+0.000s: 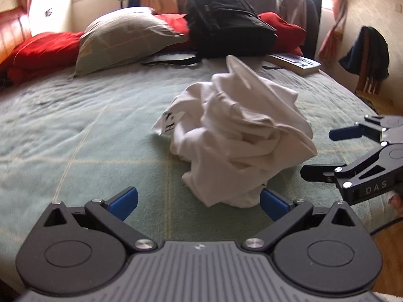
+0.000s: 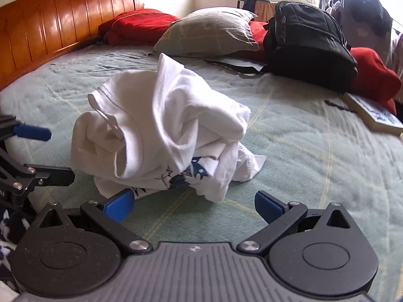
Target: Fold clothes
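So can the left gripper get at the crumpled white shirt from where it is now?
Probably yes. The left gripper is open, and the white shirt lies heaped on the green bedspread right before its jaws with nothing between. The right gripper sits off to the side, also open.

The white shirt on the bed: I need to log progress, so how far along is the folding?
Done: nothing yet. The white shirt lies in a crumpled heap on the green bedspread, with no flat layer or crease showing. In hand: nothing. The left gripper and right gripper are both open, close to the heap's near edge. Left: grasping, spreading it flat, and all the folds.
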